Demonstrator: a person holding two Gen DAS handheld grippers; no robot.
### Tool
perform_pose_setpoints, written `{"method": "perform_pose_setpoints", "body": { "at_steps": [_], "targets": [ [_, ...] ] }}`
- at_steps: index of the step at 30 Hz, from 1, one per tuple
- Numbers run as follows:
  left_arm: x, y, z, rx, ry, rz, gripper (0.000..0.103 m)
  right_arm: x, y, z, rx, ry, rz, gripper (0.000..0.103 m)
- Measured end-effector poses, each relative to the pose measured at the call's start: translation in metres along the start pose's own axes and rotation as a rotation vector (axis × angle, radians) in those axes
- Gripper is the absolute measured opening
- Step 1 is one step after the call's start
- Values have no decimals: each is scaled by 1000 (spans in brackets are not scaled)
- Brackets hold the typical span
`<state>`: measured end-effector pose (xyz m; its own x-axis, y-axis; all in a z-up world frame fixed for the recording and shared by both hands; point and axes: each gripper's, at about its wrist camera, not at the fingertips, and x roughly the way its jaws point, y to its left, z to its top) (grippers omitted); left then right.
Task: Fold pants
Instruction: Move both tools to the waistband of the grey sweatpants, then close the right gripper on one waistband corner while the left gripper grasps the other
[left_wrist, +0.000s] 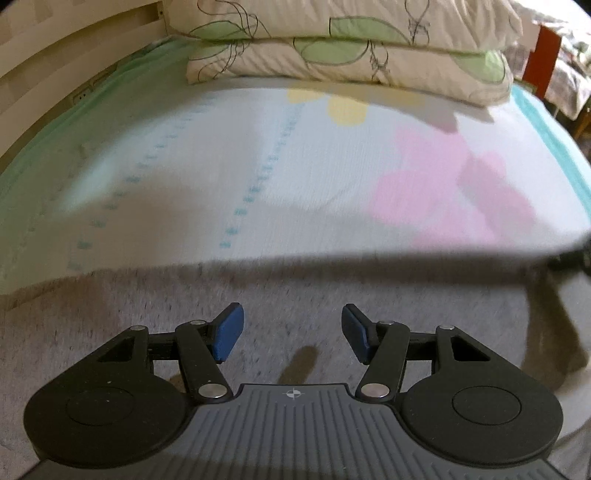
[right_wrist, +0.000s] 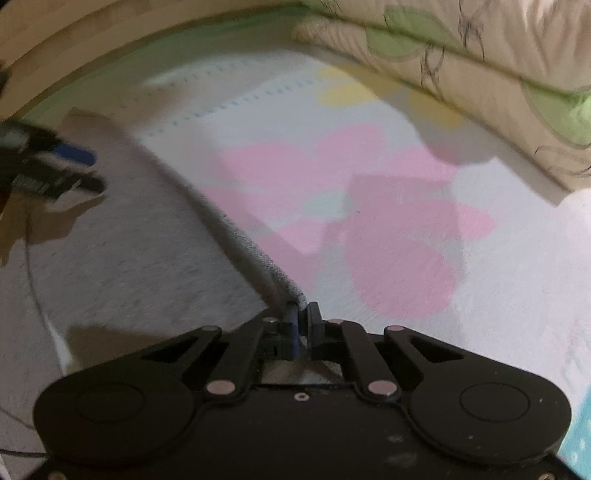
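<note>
Grey pants (left_wrist: 147, 314) lie spread on the bed, and their far edge runs across the left wrist view. My left gripper (left_wrist: 291, 314) hovers just over them, open, with only flat fabric below the gap between its blue pads. In the right wrist view the same pants (right_wrist: 129, 251) fill the left side, and their thick hem runs diagonally down to my right gripper (right_wrist: 302, 314). That gripper is shut on the hem's corner, with grey cloth bunched behind its fingers. The left gripper (right_wrist: 85, 170) also shows at the far left of this view, blurred, above the pants.
The bed sheet (left_wrist: 332, 166) is white with pink and yellow flowers and a mint border. Two stacked floral pillows (left_wrist: 351, 44) lie at the head of the bed. A wooden panelled wall (left_wrist: 55, 66) runs along the left, and a red object (left_wrist: 543, 62) stands at the far right.
</note>
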<state>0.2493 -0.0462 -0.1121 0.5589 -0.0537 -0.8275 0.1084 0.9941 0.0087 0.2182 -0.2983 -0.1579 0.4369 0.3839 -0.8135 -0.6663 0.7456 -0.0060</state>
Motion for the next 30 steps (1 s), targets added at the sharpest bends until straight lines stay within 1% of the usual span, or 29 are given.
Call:
{"method": "perform_pose_setpoints", "body": {
  "at_steps": [4,7,10,13,18,23,30],
  "targets": [
    [-1,-2,14,-53,5,-49,58,-24,31,-27,-18,-28,-14,5],
    [6,-4,19,-86,41,-74,58,-29,52,-44,-39,-23,-33,5],
    [13,-3,20,-128,80,-91,58,-27,66,-51,-26,-30,-62,5],
    [19,0,18,-169,111,-95,58,-22,67,-54,3,-40,-81,5],
    [25,1,16,-193,135,-81,58,-27,71,-62,26,-58,-93,5],
    [19,10,12,-270,150,-135,58,-28,70,-60,32,-64,-95,5],
    [27,10,12,-290,165,-119,58,-26,66,-61,47,-70,-91,6]
  ]
}}
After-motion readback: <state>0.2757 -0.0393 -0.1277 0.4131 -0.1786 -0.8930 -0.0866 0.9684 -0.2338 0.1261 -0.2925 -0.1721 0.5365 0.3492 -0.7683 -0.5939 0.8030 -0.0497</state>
